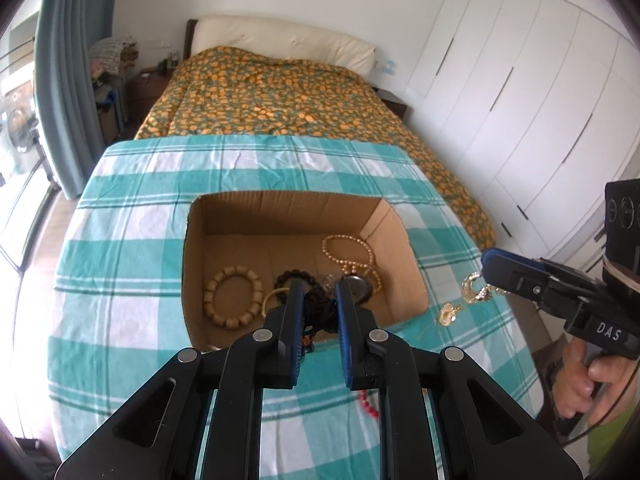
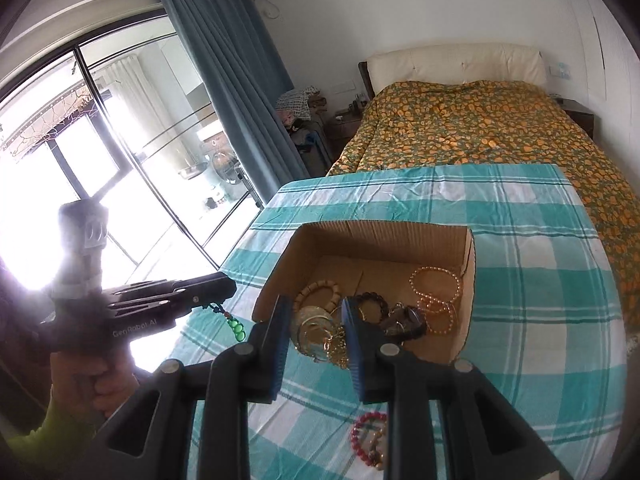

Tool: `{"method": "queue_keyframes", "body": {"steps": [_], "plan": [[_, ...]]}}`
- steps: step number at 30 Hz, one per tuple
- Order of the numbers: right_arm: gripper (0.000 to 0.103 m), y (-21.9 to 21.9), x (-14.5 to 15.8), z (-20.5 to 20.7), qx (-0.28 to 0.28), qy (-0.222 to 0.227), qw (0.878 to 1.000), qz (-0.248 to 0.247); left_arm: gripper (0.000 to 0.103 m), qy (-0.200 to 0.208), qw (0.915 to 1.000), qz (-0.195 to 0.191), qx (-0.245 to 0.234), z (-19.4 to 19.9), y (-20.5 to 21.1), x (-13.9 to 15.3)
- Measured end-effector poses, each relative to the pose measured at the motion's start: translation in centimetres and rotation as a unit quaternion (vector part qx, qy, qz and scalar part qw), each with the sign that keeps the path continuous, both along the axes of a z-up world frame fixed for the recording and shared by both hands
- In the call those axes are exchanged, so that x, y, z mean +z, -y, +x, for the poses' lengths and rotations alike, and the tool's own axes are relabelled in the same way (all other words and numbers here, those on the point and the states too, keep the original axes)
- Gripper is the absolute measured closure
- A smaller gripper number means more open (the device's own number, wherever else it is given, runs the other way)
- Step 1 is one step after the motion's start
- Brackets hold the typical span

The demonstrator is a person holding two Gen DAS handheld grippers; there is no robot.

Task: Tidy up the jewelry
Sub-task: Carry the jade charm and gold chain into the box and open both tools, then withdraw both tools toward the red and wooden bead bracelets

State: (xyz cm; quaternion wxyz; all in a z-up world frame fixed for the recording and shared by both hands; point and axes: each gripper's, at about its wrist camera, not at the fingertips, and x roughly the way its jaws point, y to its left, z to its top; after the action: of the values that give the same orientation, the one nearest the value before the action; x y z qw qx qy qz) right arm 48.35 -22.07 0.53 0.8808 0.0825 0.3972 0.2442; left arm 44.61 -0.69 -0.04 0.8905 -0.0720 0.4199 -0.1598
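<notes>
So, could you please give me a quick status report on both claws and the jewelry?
Left claw shut on dark beaded string. Right claw shut on gold jewelry. Both near cardboard box. Red bracelet on the cloth. Nothing in the way.

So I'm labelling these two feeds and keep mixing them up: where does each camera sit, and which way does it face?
Left wrist view: sits on the left hand-held gripper, looking down at the cardboard box on the checked cloth; the right hand-held gripper and a hand show at right.
Right wrist view: sits on the right hand-held gripper, facing the same box; the left hand-held gripper and a hand show at left.
Shared: box, cloth, bed.
</notes>
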Motion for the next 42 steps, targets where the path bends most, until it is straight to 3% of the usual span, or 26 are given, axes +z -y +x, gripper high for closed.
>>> {"method": "queue_keyframes", "body": {"steps": [8,15,17,19,22,26,29,32,37,42], "plan": [[0.077,-3.5,-5.1,9.9,0.001,-0.046,0.998,-0.044,0.089,-0.027,0.9993,0.021,0.018,6.6,0.4,-3.9],[0.075,-4.7,-9.0,13.0,-0.002,-0.07,0.996,-0.057,0.087,-0.055,0.9974,0.035,0.03,8.8,0.2,-7.2],[0.068,-4.4,-9.0,12.9,-0.01,-0.063,0.997,-0.049,0.074,-0.056,0.9969,0.043,0.035,8.7,0.1,-7.7],[0.068,-3.8,-8.3,12.2,-0.022,-0.048,0.998,-0.038,0.062,-0.052,0.9967,0.049,0.039,7.9,-0.1,-7.7],[0.067,-2.9,-6.5,9.5,-0.025,-0.009,0.999,-0.041,0.048,-0.033,0.9971,0.052,0.044,5.9,-0.5,-6.9],[0.067,-0.9,-4.1,3.1,-0.017,0.052,0.997,-0.06,0.033,-0.004,0.9975,0.057,0.041,0.4,-0.7,-6.4],[0.065,1.1,-3.6,-2.8,-0.027,0.091,0.992,-0.085,0.027,0.009,0.9978,0.056,0.034,-5.1,-0.5,-7.1],[0.065,3.0,-5.0,-9.1,-0.052,0.11,0.985,-0.121,0.026,0.002,0.9979,0.054,0.035,-9.9,0.1,-8.9],[0.065,4.1,-10.3,-18.8,-0.081,0.075,0.984,-0.143,0.026,-0.034,0.9977,0.044,0.038,-16.2,1.6,-12.4],[0.065,3.8,-14.9,-23.9,-0.086,0.012,0.988,-0.126,0.026,-0.052,0.9971,0.042,0.036,-18.7,3.0,-14.0]]}}
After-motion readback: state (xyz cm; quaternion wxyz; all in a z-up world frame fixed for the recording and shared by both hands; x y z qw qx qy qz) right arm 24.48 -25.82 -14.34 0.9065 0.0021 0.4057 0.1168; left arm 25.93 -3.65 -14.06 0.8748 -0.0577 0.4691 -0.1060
